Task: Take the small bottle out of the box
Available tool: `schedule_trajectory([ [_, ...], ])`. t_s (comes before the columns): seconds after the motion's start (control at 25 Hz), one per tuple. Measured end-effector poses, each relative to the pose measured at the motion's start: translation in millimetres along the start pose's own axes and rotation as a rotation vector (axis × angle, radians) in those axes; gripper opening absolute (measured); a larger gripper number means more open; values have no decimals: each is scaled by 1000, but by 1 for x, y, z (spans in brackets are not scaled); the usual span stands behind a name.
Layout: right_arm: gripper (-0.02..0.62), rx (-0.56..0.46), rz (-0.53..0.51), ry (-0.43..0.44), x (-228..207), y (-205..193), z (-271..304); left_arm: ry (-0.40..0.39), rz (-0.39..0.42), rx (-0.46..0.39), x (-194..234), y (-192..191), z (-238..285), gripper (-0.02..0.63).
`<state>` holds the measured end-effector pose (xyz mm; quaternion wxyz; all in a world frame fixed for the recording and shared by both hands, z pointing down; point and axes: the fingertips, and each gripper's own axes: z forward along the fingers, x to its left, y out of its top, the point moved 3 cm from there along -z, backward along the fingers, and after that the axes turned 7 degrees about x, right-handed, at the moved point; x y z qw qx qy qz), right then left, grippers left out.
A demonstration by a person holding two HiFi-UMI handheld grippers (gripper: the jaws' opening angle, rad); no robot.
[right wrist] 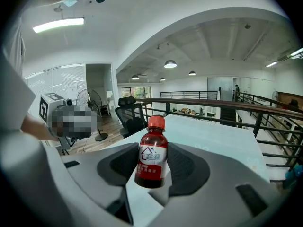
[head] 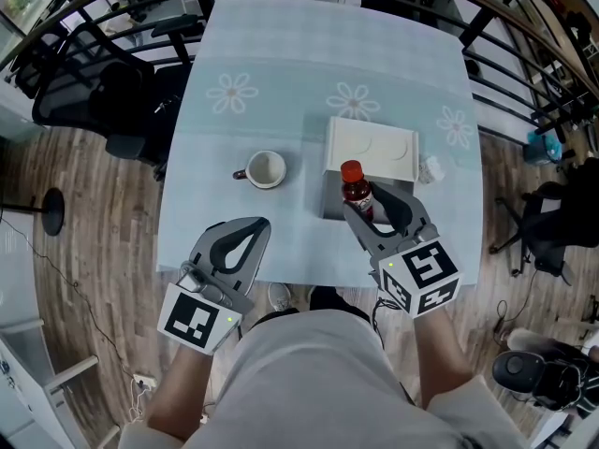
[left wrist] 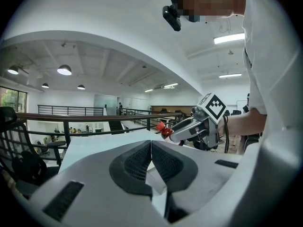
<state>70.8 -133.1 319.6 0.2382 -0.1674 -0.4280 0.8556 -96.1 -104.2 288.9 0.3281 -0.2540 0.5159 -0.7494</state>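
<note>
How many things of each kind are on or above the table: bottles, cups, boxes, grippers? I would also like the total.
bottle: 1, held in the fingers of the right gripper
cup: 1
box: 1
grippers: 2, the left gripper and the right gripper
Total: 5

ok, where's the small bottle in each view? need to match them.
Head view: small bottle right of centre, in the right gripper, at the white box's near edge.
Left gripper view: only its red cap, right of centre.
Right gripper view: centre, between the jaws.
Shared landmark: black railing past the table.
</note>
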Motion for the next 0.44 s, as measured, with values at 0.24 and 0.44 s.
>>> schedule_trajectory([
  [0.24,207,8,2,7,-5,0,5,1,-1,5,2,-1,6,21],
  [0.44,207,14,4,12,-10,-6,12,1,-4,11,4,-5,13,21],
])
